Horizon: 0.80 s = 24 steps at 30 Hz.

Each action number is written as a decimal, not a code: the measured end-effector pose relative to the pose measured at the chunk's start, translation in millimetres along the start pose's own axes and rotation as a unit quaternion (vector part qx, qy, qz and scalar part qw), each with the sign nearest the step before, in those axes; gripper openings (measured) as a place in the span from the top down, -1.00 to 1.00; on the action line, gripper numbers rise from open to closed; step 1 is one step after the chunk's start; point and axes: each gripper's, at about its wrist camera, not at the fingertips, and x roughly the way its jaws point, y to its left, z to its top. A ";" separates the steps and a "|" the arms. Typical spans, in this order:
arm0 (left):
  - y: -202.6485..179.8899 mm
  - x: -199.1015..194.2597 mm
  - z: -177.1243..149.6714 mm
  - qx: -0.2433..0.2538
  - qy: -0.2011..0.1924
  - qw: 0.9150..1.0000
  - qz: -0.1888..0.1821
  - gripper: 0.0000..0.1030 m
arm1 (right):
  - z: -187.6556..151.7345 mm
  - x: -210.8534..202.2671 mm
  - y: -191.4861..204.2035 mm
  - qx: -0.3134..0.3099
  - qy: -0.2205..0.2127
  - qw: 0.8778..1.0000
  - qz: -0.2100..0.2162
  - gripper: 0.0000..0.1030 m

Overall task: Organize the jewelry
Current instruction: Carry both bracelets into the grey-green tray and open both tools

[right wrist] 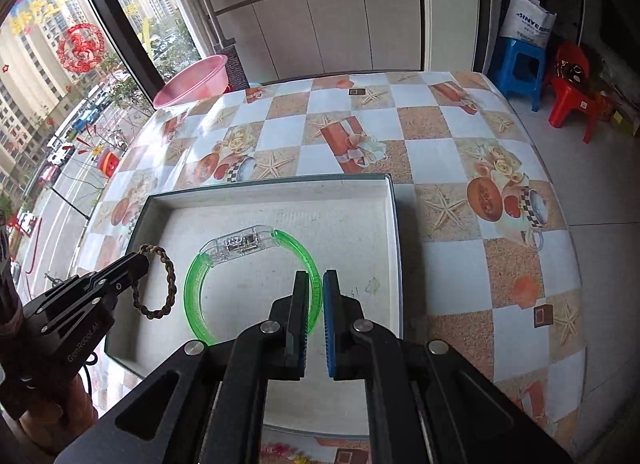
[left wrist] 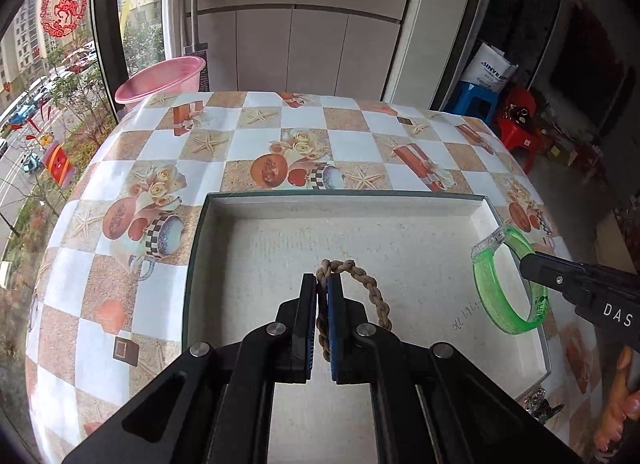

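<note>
Two pieces of jewelry were up over the box (right wrist: 394,223), and each one was held by a tool. The left tool (left wrist: 322,284) was clamped tight on the brown braided bracelet (left wrist: 374,292). The right tool (right wrist: 315,284) was clamped tight on the thin green band of the green bracelet (right wrist: 192,304).

The box sat on the counter (right wrist: 440,135) right under both tools. Its white floor looked bare, so it seemed that nothing had been put away in it. My guess is that the job was at an early or middle part: both bracelets had been picked up, and both had yet to be set down in the box. A small shiny thing (left wrist: 540,404) lay on the counter just past the near right corner of the box, behind the right tool. It was too small to tell what it was, but it could be more jewelry to put away.

The braided bracelet made a loop that stuck out ahead of the left tool's tips and curled to their right. The green bracelet was a big ring that hung out to the left of the right tool. Its long way ran forward, away from the tool, with the clear part at the far end.
</note>
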 end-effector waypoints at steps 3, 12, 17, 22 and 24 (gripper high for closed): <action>3.0 27.3 3.9 0.003 0.016 1.000 0.018 0.64 | 5.8 27.8 -3.3 0.008 0.014 1.000 -0.003 0.86; -8.2 53.5 4.5 0.049 0.024 0.996 0.070 0.64 | 6.8 72.8 -5.4 0.001 0.036 0.999 -0.028 0.86; -11.3 56.7 5.2 0.057 0.031 0.994 0.085 0.64 | 5.0 75.7 -3.2 -0.006 0.035 0.999 -0.032 0.83; -10.3 55.1 5.1 0.052 0.038 0.994 0.084 0.64 | 5.4 70.2 -9.0 0.017 0.034 0.999 -0.017 0.14; -9.0 52.6 5.8 0.043 0.037 0.996 0.072 0.64 | 6.2 62.7 -9.7 0.019 0.022 1.000 -0.006 -0.02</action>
